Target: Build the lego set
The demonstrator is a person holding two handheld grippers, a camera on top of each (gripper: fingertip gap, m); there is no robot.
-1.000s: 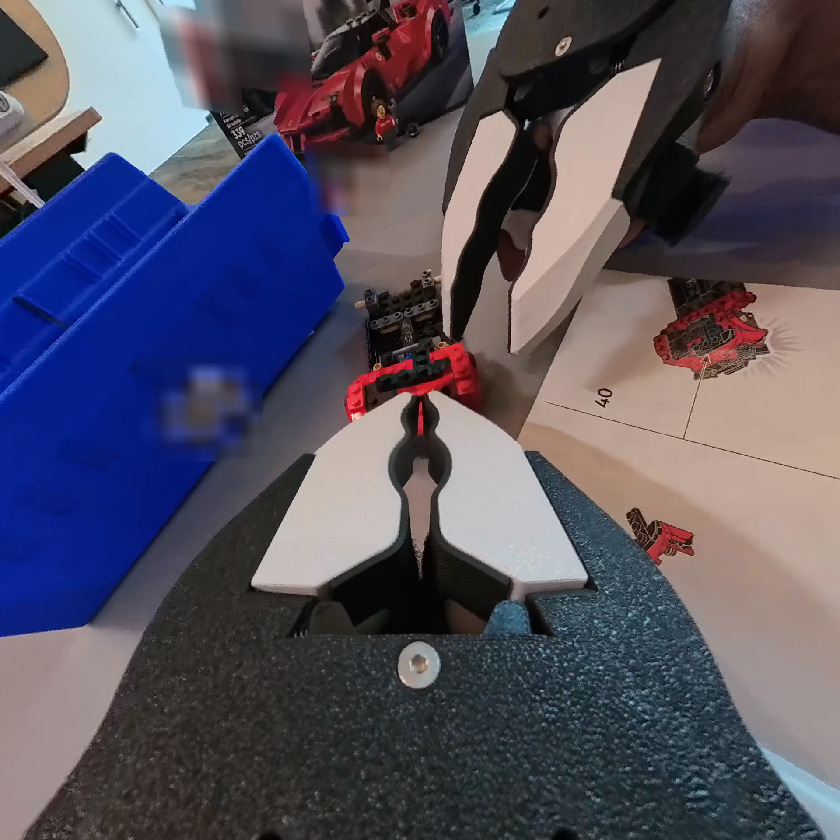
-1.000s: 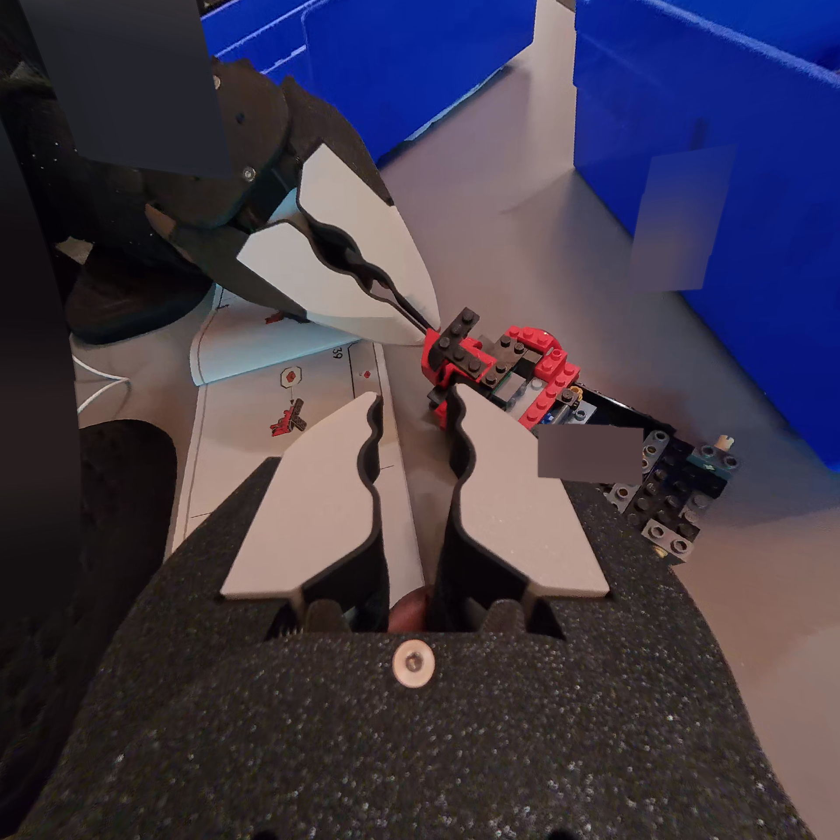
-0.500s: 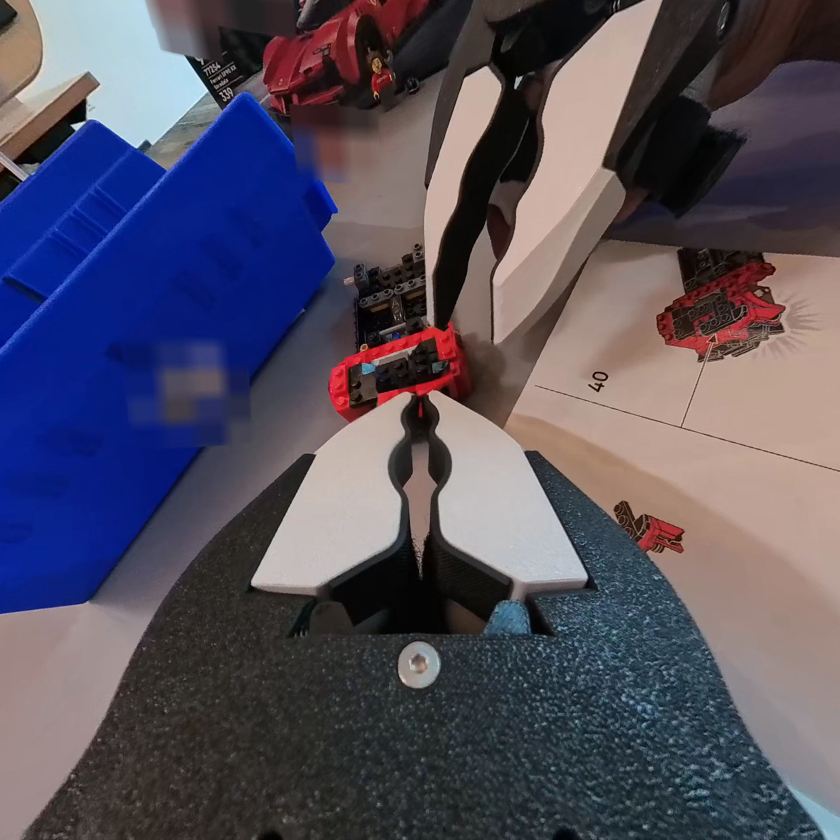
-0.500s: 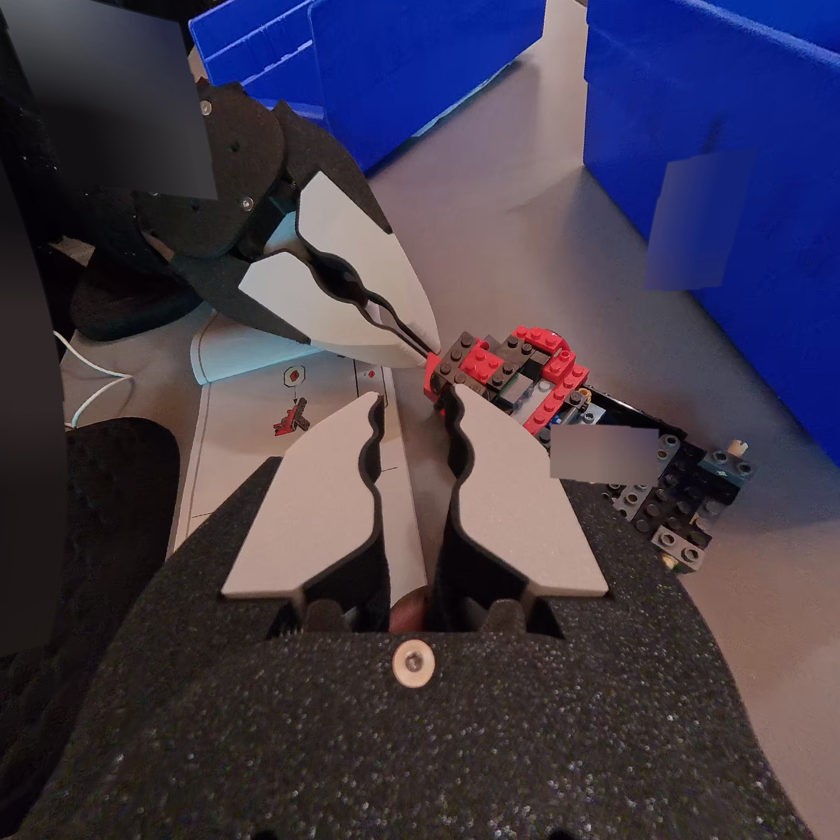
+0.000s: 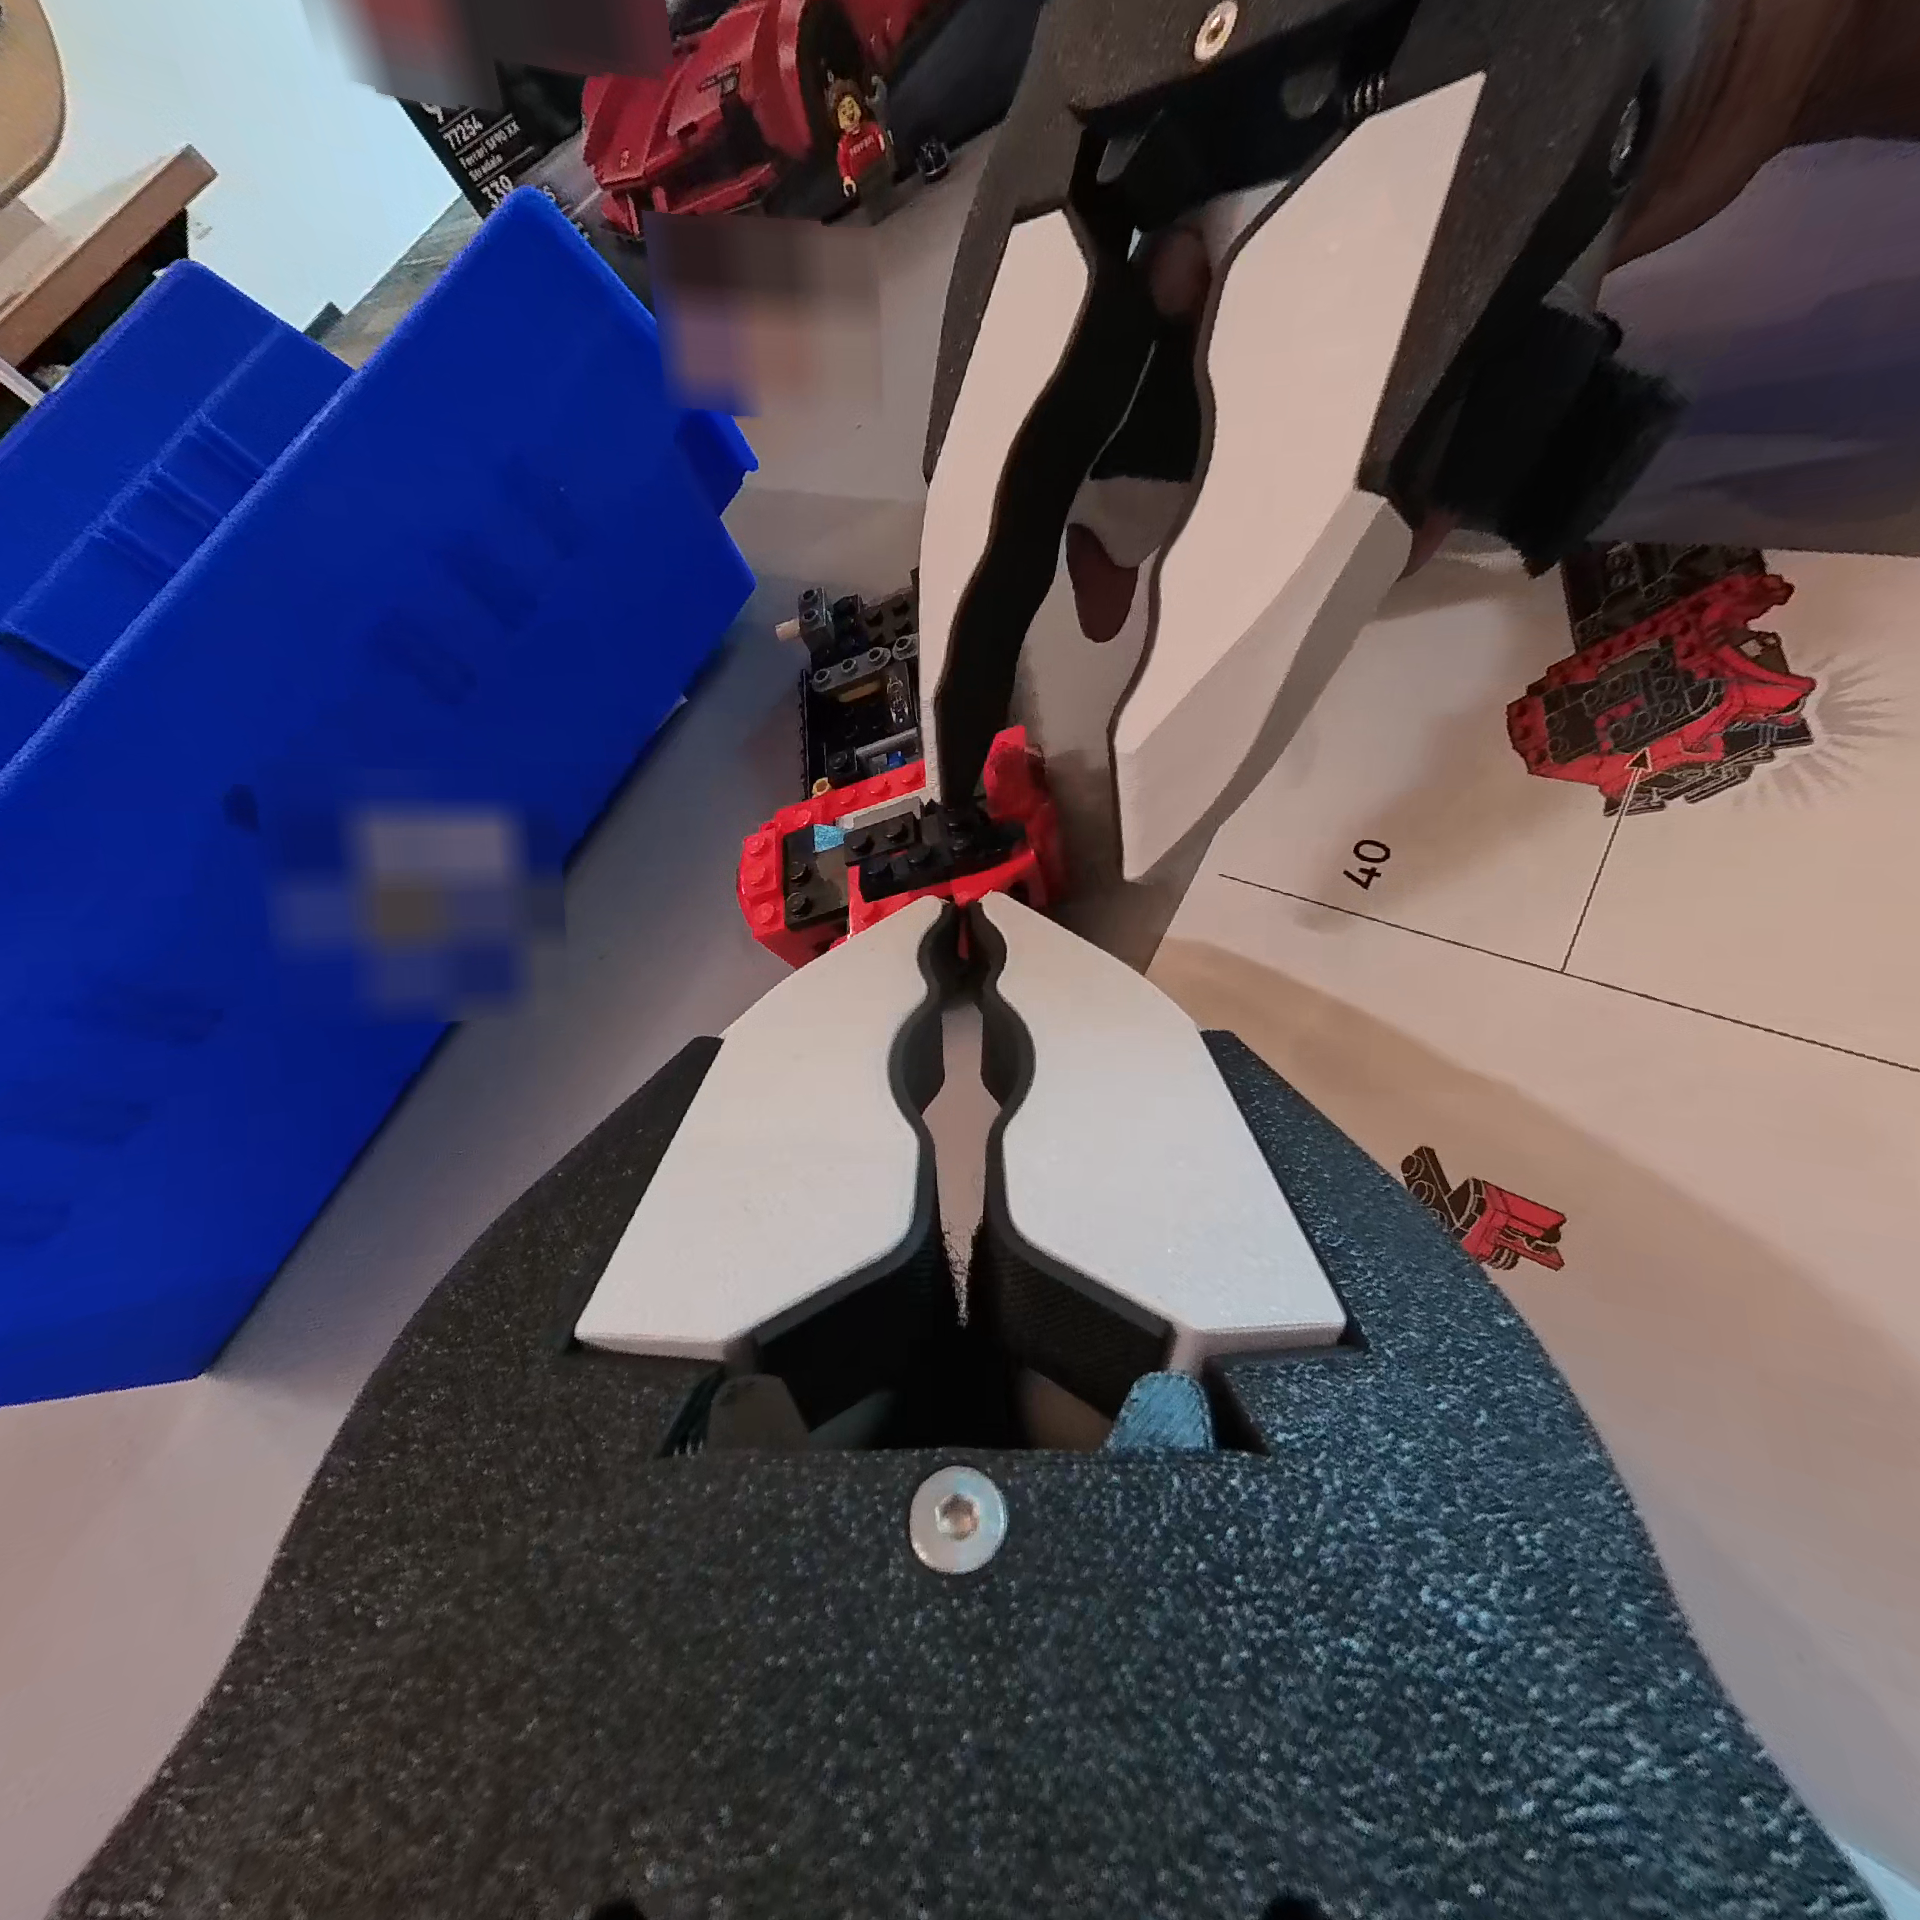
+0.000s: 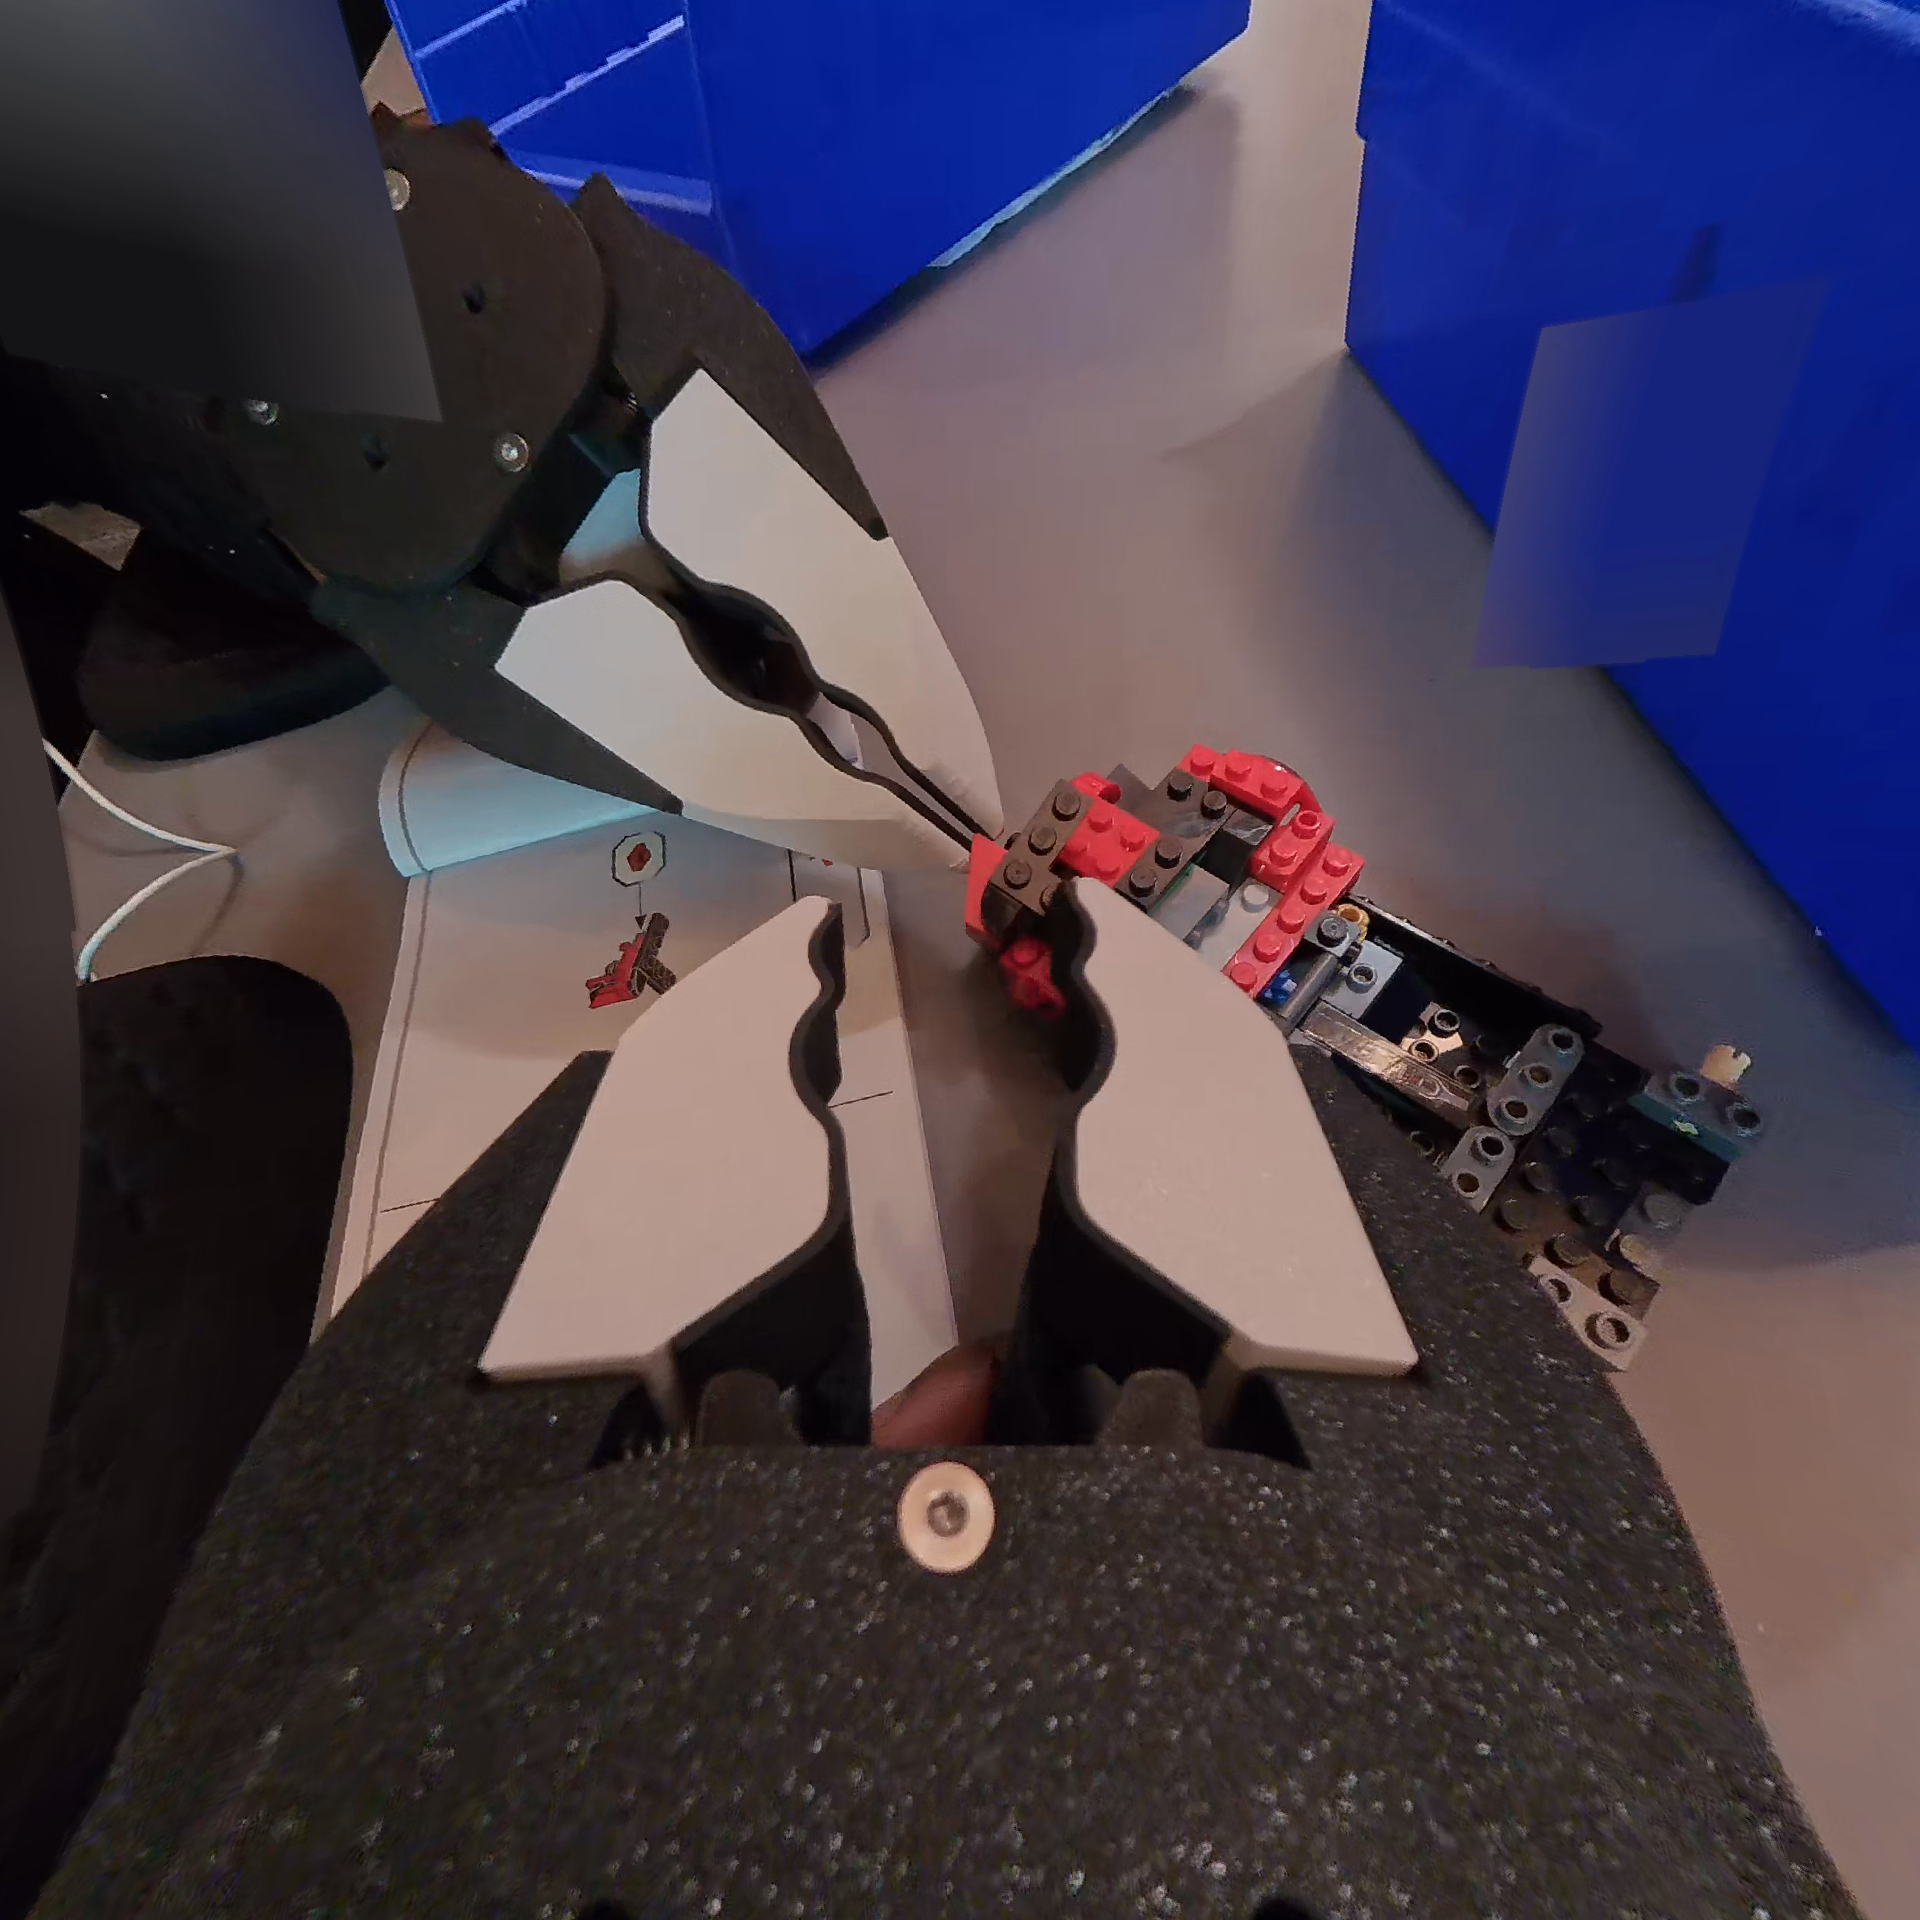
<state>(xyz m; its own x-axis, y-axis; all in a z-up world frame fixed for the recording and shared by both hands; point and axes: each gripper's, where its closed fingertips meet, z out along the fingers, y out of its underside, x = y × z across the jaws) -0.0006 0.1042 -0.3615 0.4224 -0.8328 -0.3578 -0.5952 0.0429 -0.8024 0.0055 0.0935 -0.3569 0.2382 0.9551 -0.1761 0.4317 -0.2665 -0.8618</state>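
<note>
A red and black lego sub-assembly [image 5: 904,852] sits on the front of the black car chassis [image 5: 857,686] on the grey table. My left gripper [image 5: 961,920] is shut on the sub-assembly's near red edge. My right gripper [image 5: 1049,842] comes down from above, open, with one finger touching the sub-assembly's top. In the right wrist view the right gripper [image 6: 956,914] is open, its right finger against the front of the sub-assembly [image 6: 1122,842]. The left gripper [image 6: 977,842] pinches it from the left. The chassis [image 6: 1507,1122] runs off to the lower right.
Blue bins stand close on the left [image 5: 312,727] and behind the build [image 6: 1662,312]. The open instruction booklet [image 5: 1558,987] lies on the right, also seen under the grippers [image 6: 499,987]. The set's box [image 5: 748,104] stands at the back. Only a small space, under 4 cm, lies between the two pairs of fingers.
The sub-assembly, held by my left gripper, has come down from a tilt to lie flatter on the chassis. My right gripper has moved in until its finger touches it.
</note>
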